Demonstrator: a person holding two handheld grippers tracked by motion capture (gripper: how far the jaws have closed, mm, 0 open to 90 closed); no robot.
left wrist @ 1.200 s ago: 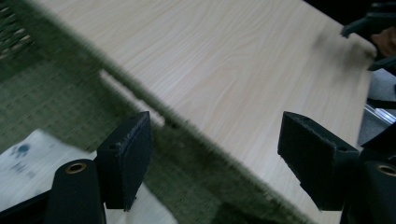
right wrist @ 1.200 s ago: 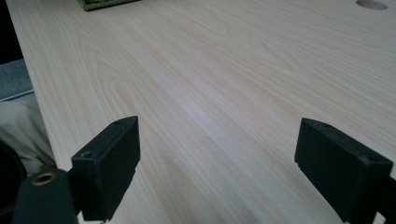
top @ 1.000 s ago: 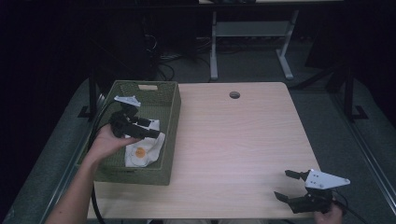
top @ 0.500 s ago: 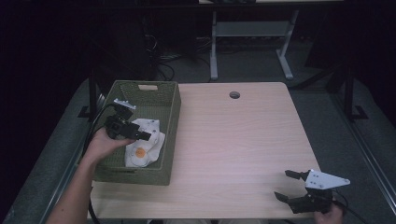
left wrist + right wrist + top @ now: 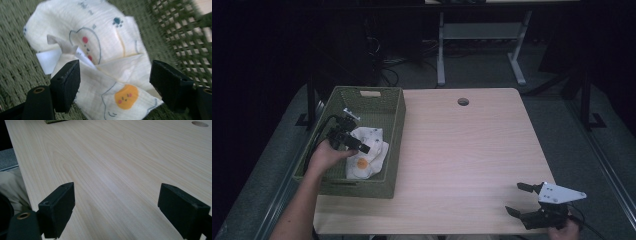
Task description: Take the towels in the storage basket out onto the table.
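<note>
pale wood table, dark room, left tool wide over cloth, right tool wide

Pale wooden table on grey floor, dark room

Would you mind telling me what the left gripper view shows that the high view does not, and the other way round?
Left gripper view alone: the cloth's prints up close, a blue paw print, a red-cheeked outline face, and a white label tucked under a fold. High view alone: the right claw open at the wooden table's near right corner, and a round hole near the far edge. Both: the open left claw over the cloth in the green basket, and its orange blob.
</note>
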